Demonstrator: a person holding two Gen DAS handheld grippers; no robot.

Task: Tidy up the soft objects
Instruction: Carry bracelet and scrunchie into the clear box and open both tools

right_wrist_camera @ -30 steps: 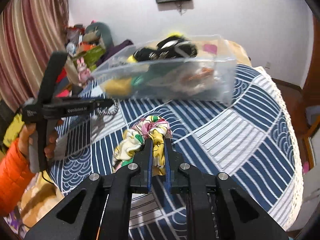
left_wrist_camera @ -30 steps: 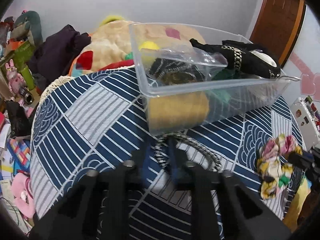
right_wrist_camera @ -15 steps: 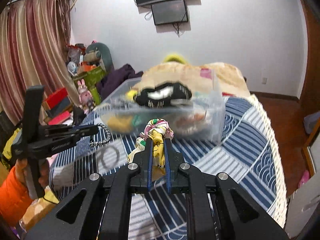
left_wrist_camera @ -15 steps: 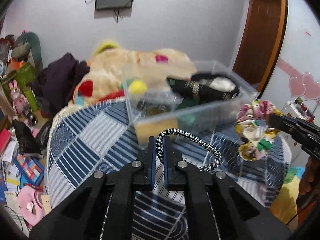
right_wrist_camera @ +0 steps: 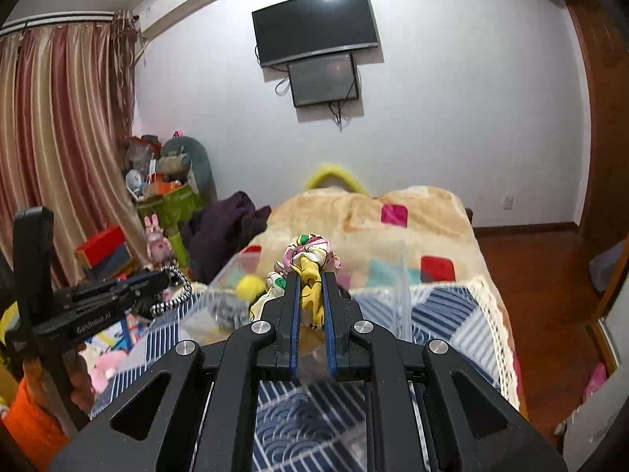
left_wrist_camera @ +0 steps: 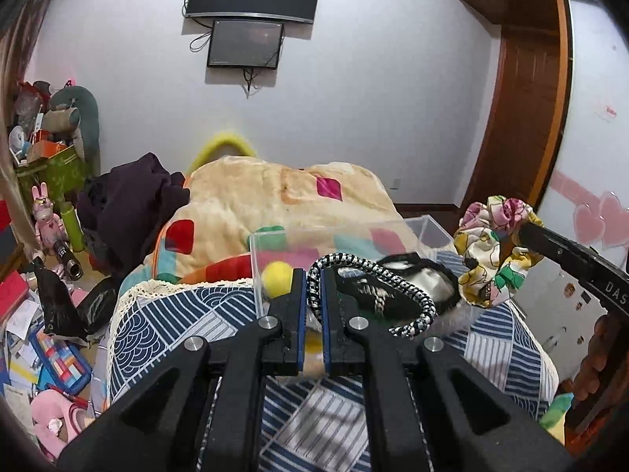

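My left gripper (left_wrist_camera: 312,275) is shut on a black-and-white braided hair band (left_wrist_camera: 377,271) and holds it in the air over the near edge of a clear plastic bin (left_wrist_camera: 275,236). My right gripper (right_wrist_camera: 311,275) is shut on a floral fabric scrunchie (right_wrist_camera: 310,249), also raised above the bin (right_wrist_camera: 403,275). The scrunchie (left_wrist_camera: 493,251) shows at the right of the left wrist view, the hair band (right_wrist_camera: 175,291) at the left of the right wrist view. The bin holds a yellow pompom (left_wrist_camera: 277,273) and a black fabric item (left_wrist_camera: 393,295).
The bin stands on a blue-and-white patterned cloth (left_wrist_camera: 177,326) over a bed with a beige patchwork blanket (left_wrist_camera: 275,192). Dark clothes (left_wrist_camera: 129,200) lie at the left. Toys and papers litter the floor (left_wrist_camera: 31,338). A wooden door (left_wrist_camera: 523,118) is at the right.
Both grippers have risen from the cloth with their items and now hang higher, near the bin's top; the view has tilted up toward the wall and screens.
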